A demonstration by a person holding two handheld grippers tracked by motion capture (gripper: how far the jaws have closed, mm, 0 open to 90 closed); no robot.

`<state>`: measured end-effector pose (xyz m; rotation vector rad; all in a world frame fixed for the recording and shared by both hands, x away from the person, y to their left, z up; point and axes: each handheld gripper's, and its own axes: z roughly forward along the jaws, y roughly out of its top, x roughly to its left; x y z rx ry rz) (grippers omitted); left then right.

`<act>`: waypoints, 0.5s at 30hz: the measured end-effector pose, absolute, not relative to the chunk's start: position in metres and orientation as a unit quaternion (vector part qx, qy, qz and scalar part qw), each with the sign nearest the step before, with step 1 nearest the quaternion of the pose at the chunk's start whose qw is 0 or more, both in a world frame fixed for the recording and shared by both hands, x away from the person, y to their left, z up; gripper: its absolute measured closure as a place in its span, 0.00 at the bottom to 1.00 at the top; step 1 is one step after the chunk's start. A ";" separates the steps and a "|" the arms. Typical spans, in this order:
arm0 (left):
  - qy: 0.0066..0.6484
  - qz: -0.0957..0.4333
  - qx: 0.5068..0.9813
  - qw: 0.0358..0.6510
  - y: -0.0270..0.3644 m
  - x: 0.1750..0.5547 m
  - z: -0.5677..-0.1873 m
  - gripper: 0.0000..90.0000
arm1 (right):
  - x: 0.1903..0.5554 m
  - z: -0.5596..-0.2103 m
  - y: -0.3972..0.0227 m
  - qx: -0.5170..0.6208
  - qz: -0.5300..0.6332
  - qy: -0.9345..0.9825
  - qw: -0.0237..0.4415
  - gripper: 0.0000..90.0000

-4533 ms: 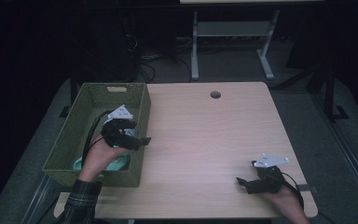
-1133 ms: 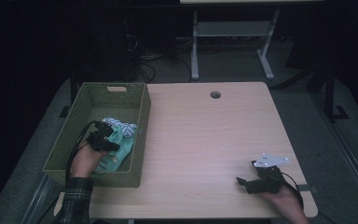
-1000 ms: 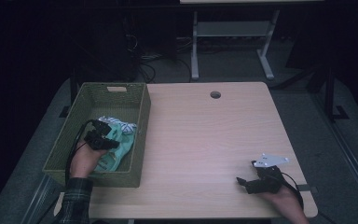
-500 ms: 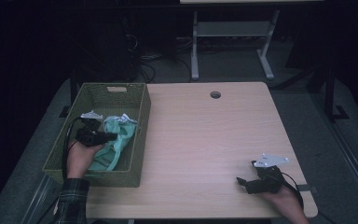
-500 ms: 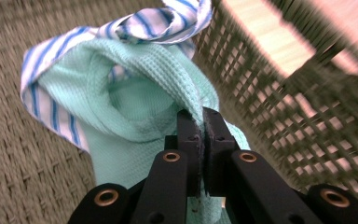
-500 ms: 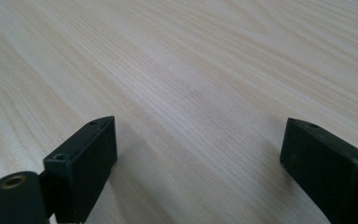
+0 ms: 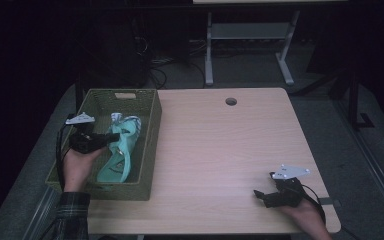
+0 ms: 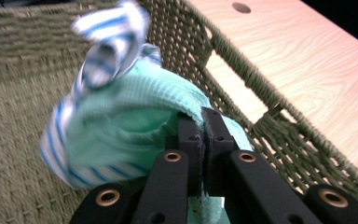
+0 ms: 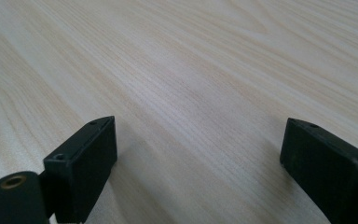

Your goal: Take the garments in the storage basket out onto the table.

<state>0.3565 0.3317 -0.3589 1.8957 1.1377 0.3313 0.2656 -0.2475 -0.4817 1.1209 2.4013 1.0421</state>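
A mint-green cloth with blue-and-white striped trim (image 7: 122, 150) hangs inside the woven green basket (image 7: 150, 150) at the table's left. My left gripper (image 7: 114, 136) is shut on its upper part and holds it up over the basket floor. In the left gripper view the cloth (image 8: 135, 116) bunches over the closed left gripper (image 8: 204, 122), its striped end flopping above. My right gripper (image 7: 258, 195) rests on the table near the front right corner, open, and in the right gripper view nothing but bare wood lies between the tips of that right gripper (image 9: 198, 140).
The light wooden table (image 7: 220, 150) has a round cable hole (image 7: 231, 101) near its far edge. Beyond the table stands a metal desk frame (image 7: 250, 45) on dark floor. The basket's right wall (image 8: 242, 84) rises close beside the held cloth.
My left hand has risen and drawn back toward the basket's left side, lifting the cloth so it stretches up from the basket floor. The right hand has stayed put.
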 end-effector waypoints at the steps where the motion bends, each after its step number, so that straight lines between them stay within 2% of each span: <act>1: 0.456 0.135 0.759 0.445 0.333 0.356 -0.356 0.97 | 0.265 -0.482 -0.247 0.391 0.362 0.834 0.146 0.11; 15: 0.440 0.144 0.748 0.476 0.333 0.352 -0.333 0.97 | 0.265 -0.482 -0.247 0.390 0.362 0.834 0.145 0.11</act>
